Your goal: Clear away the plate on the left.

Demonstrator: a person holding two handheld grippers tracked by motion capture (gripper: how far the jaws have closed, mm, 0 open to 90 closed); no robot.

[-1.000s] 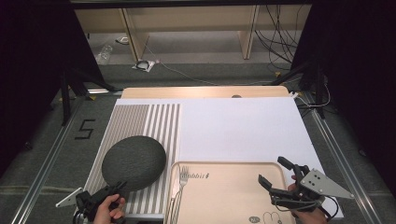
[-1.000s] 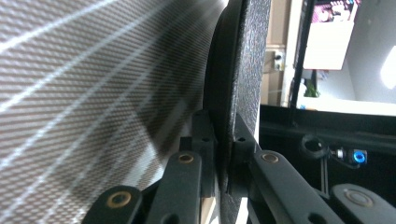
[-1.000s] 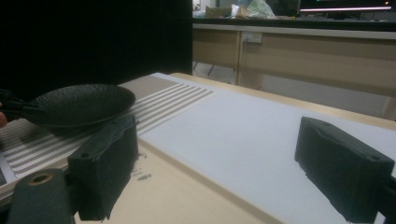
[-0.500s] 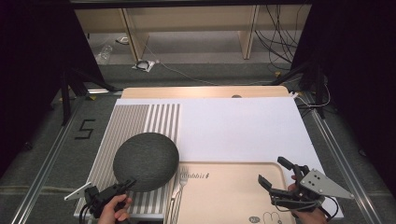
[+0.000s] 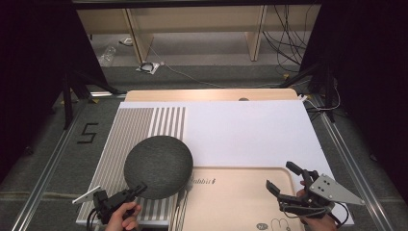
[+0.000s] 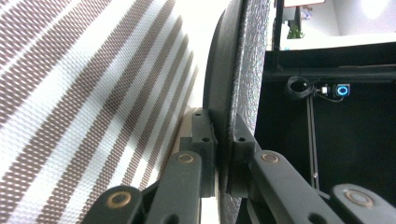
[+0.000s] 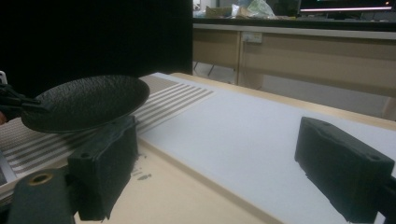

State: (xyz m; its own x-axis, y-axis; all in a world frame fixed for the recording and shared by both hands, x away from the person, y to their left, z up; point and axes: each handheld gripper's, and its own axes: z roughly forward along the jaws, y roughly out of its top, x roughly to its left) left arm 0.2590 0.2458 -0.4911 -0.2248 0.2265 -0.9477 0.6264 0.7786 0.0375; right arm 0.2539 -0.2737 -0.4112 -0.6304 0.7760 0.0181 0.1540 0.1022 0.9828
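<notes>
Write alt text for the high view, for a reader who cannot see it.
The left gripper pinches the rim of a dark round plate above a striped placemat. At lower right, the right gripper is open over a tan tray.

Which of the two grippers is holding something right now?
The left gripper: its jaws pinch the rim of the dark grey round plate. The right gripper stands open over the beige tray.

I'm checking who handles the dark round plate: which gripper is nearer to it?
Left. The left gripper is clamped on the near rim of the dark round plate; the right gripper hangs open over the wooden tray, well off to the plate's side.
</notes>
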